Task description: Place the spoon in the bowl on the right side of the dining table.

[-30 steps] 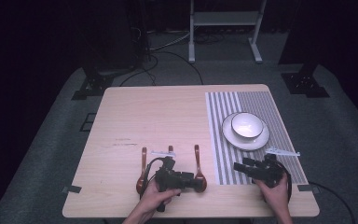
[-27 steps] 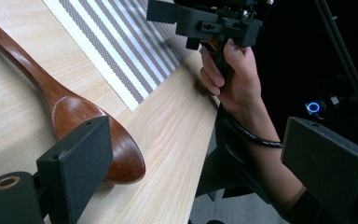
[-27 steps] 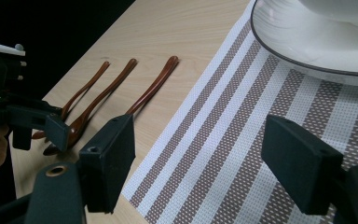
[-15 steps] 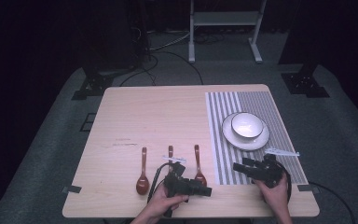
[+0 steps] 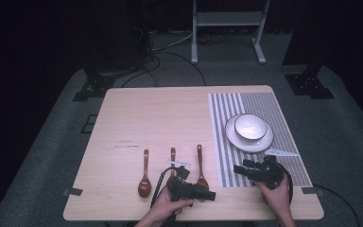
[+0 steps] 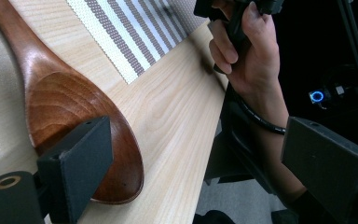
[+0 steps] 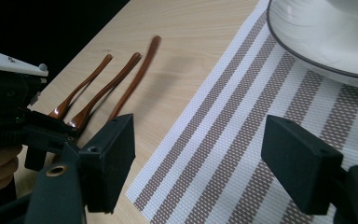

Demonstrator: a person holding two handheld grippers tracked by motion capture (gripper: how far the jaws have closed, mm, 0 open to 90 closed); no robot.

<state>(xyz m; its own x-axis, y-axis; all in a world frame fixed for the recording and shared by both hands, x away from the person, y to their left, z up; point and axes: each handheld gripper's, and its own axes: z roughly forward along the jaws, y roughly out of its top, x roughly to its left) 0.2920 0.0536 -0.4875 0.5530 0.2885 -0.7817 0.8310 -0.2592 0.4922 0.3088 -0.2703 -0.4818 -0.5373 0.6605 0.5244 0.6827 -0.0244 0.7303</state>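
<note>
Three brown wooden spoons lie side by side near the table's front: the left spoon (image 5: 144,177), the middle spoon (image 5: 172,161) and the right spoon (image 5: 200,165). My left gripper (image 5: 209,195) points right, just in front of the right spoon's bowl. In the left gripper view that bowl (image 6: 74,112) lies against the inner side of one jaw, and the left gripper (image 6: 205,158) is open and holds nothing. My right gripper (image 5: 240,169) hovers over the striped placemat (image 5: 227,161), pointing left. In its own view the right gripper (image 7: 205,163) is open and empty.
A white bowl (image 5: 250,126) sits on a white plate (image 5: 264,142) on the placemat, whose edge (image 7: 317,51) is close ahead of the right gripper. The table's front edge (image 6: 200,154) runs under the left gripper. A stand and cables are on the floor behind.
My left gripper has moved right and toward the front edge, off the middle spoon to the right spoon's bowl. The right gripper has stayed put.
</note>
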